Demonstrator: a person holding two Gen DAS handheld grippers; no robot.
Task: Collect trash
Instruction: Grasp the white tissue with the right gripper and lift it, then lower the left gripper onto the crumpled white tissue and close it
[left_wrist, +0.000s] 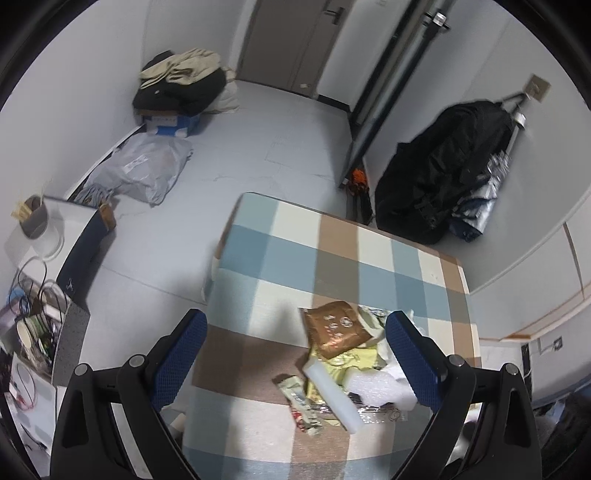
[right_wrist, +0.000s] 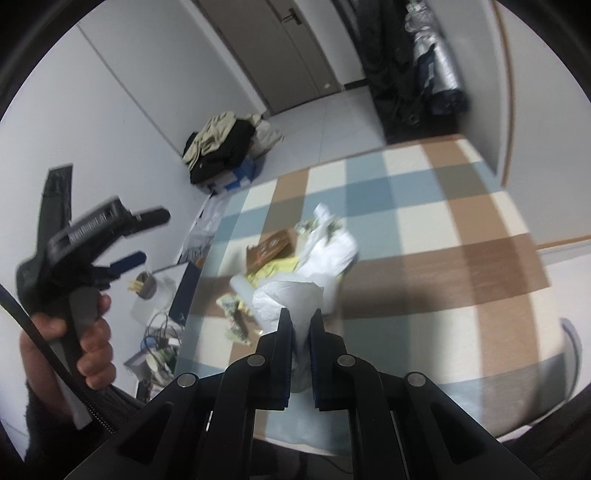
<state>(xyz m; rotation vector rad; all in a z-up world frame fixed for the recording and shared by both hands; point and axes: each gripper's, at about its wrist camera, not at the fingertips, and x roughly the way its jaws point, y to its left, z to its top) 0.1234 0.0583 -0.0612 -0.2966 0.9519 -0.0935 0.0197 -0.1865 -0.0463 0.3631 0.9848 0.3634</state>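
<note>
A heap of trash lies on the checked tablecloth (left_wrist: 288, 243): a brown packet (left_wrist: 334, 328), yellow wrappers (left_wrist: 347, 363), a white foam block (left_wrist: 332, 395), a printed snack wrapper (left_wrist: 299, 402) and bubble wrap (left_wrist: 373, 387). My left gripper (left_wrist: 295, 315) hovers open above the heap, holding nothing; in the right wrist view the left gripper (right_wrist: 147, 236) shows off the table's left edge, held by a hand (right_wrist: 92, 350). My right gripper (right_wrist: 300, 314) is shut on a crumpled white plastic wrapping (right_wrist: 291, 295), whose upper part (right_wrist: 332, 251) rises over the brown packet (right_wrist: 271, 247).
A clothes pile on a blue box (left_wrist: 181, 81) and a grey bag (left_wrist: 144, 170) lie on the floor at the left. A black bag (left_wrist: 443, 166) leans on the right wall. A low white stand with a cup (left_wrist: 35, 216) and cables (left_wrist: 33, 295) sits left of the table.
</note>
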